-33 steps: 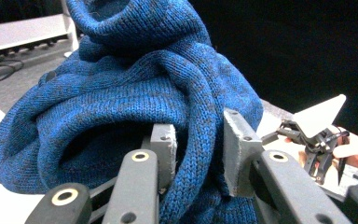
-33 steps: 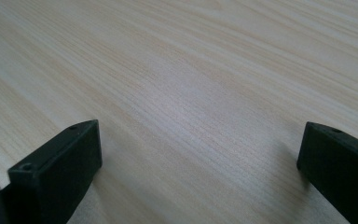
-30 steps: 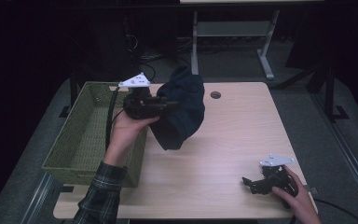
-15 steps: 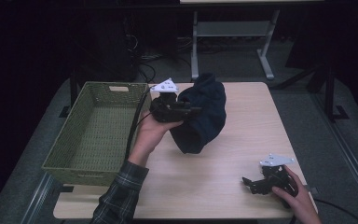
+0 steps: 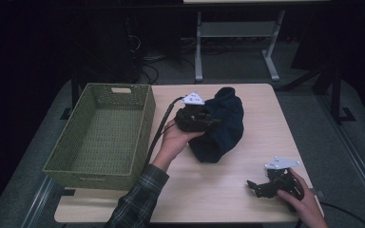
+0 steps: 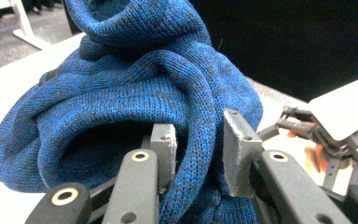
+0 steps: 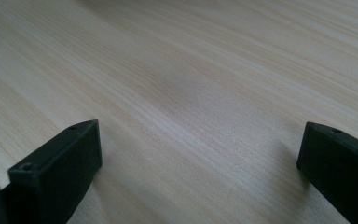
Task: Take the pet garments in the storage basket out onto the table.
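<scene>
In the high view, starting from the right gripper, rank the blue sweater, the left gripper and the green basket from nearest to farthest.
From the right gripper, at the table's near right corner:
1. Blue sweater, mid-table, nearest.
2. Left gripper, clamped on the sweater's left side.
3. Green basket, at the table's left edge, farthest.

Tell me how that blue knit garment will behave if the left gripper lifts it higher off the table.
The blue knit garment will probably sag and drape: its folds already bunch loosely around the left gripper, which pinches just one fold. The coarse knit likely grips the pads rather than slipping. In the high view it slumps onto the table, so expect trailing ends, not rolling.
</scene>
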`<state>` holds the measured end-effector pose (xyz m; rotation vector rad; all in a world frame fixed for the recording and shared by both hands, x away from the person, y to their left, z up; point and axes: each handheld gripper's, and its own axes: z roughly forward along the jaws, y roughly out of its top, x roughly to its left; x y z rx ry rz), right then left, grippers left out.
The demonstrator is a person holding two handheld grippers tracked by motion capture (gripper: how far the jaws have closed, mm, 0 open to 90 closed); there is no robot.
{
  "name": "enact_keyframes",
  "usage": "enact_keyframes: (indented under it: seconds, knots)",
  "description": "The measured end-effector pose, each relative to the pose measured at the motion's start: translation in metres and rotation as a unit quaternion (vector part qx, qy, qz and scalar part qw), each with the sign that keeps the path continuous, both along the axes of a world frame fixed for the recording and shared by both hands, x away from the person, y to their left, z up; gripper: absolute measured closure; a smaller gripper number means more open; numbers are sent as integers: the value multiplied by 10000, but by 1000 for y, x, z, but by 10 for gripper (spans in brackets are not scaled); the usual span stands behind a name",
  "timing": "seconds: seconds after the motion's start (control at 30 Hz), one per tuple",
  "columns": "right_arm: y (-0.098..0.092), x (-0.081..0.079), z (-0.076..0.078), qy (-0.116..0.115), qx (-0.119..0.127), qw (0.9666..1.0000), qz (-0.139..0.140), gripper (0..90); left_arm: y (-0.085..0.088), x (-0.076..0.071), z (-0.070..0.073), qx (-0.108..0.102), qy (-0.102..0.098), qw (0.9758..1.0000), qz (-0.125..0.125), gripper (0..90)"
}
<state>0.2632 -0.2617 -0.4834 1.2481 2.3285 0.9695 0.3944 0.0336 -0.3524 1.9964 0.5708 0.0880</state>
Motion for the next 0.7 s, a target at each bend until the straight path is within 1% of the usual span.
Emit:
enact_keyframes:
  seconds: [0.17,0.27,0.4,0.53,0.57,0.6,0.67,0.7]
  knots:
    - [0,0,0,20,9,10000,-9,0,-15,5,-23,158,131,9998,-52,686]
    - [0,0,0,2,-6,10000,-2,0,-24,9,-37,312,179,9993,-111,685]
    - [0,0,0,-5,-3,10000,3,0,-35,12,-54,470,245,9985,-101,684]
    - [0,0,0,16,25,10000,-9,0,-47,15,-71,633,338,9973,-126,684]
    - [0,0,0,-3,15,10000,-5,0,-50,16,-76,708,330,9968,-158,684]
    - [0,0,0,7,3,10000,-3,0,-53,16,-80,778,379,9961,-161,683]
    - [0,0,0,14,-4,10000,6,0,-59,16,-90,895,421,9950,-154,682]
    - [0,0,0,25,5,10000,-2,0,-62,16,-94,903,460,9948,-116,680]
